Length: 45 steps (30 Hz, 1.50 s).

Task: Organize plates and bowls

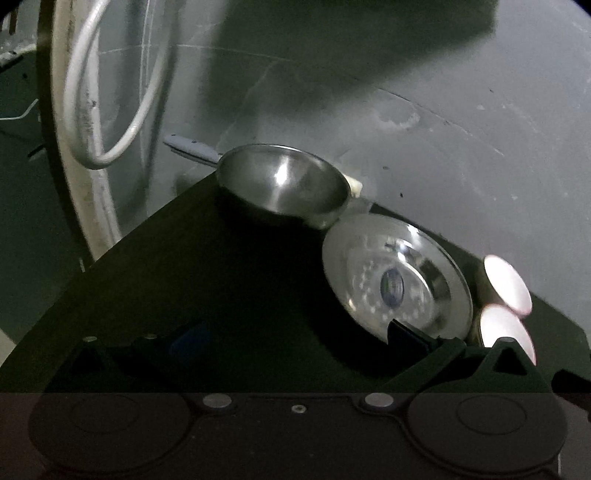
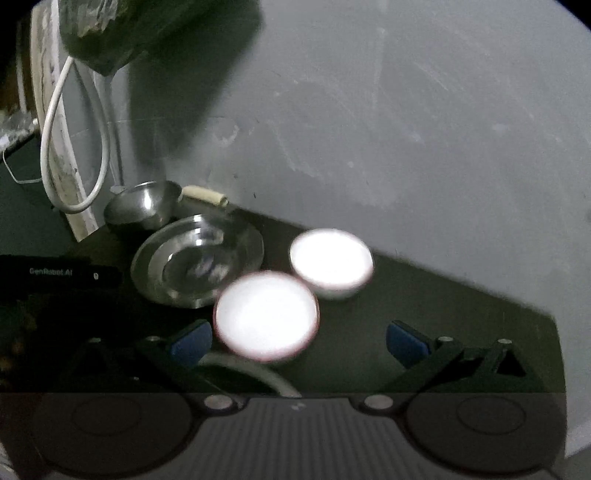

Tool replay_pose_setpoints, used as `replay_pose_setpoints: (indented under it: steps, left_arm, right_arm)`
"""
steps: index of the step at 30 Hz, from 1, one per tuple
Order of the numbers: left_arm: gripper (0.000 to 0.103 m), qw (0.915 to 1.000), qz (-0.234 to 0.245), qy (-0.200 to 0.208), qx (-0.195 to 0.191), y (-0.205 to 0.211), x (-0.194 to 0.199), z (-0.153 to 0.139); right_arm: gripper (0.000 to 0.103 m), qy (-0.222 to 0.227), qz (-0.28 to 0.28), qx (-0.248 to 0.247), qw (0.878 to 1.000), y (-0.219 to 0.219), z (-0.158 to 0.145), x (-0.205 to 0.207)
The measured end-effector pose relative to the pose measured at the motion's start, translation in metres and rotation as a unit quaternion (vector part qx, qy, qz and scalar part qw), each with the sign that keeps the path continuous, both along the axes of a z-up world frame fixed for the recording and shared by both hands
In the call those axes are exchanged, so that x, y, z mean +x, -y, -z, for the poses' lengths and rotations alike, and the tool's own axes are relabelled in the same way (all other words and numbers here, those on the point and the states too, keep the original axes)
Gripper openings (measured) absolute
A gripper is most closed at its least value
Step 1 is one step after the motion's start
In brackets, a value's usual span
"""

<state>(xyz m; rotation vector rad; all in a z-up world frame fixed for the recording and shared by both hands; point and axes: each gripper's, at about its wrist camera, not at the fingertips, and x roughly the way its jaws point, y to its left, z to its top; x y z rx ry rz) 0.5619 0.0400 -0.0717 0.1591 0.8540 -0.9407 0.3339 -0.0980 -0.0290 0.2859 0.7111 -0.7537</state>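
A steel bowl [image 1: 284,184] sits at the far corner of a dark table [image 1: 207,280], with a steel plate [image 1: 397,282] beside it and two white bowls [image 1: 508,284] to the right. My left gripper [image 1: 295,339] is open and empty, its right fingertip [image 1: 406,332] at the plate's near rim. In the right wrist view the steel bowl [image 2: 142,206], the steel plate [image 2: 197,262] and the white bowls [image 2: 266,314] [image 2: 330,262] show. My right gripper [image 2: 299,343] is open and empty, just in front of the near white bowl.
A grey wall [image 1: 406,110] stands close behind the table. A white cable [image 1: 110,92] loops at the left beside a pale post. A dark object [image 2: 110,33] hangs at the upper left. The table's edge runs diagonally at the right [image 2: 480,291].
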Motion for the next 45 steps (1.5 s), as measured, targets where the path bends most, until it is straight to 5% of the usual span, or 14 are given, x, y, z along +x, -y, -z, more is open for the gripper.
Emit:
replay_pose_setpoints:
  steps: [7,16,28,34,39,45]
  left_arm:
    - [0.102,0.9996,-0.020,-0.019,-0.005,0.026,0.019,0.010]
    - [0.102,0.9993,-0.010,-0.036,-0.003,0.032,0.020,0.020]
    - [0.098,0.9987,0.022,-0.036,-0.028,0.032,0.011,0.017]
    - [0.076,0.9977,0.039,-0.046,-0.032,0.033,0.012,0.018]
    - [0.042,0.9948,0.056,-0.074,-0.041,0.035,0.013,0.019]
    - [0.027,0.9931,0.057,-0.094,-0.041,0.031,0.013,0.023]
  right_arm:
    - [0.103,-0.056,-0.089,-0.067,0.992,0.043,-0.009,0.076]
    - [0.102,-0.145,-0.161,-0.046,0.975,0.082,0.025,0.138]
    - [0.068,-0.184,-0.176,0.038,0.966,0.098,0.044,0.170]
    - [0.053,-0.180,-0.173,0.064,0.966,0.101,0.050,0.176]
    - [0.033,-0.164,-0.167,0.083,0.969,0.104,0.050,0.175]
    - [0.030,-0.156,-0.170,0.090,0.969,0.099,0.046,0.165]
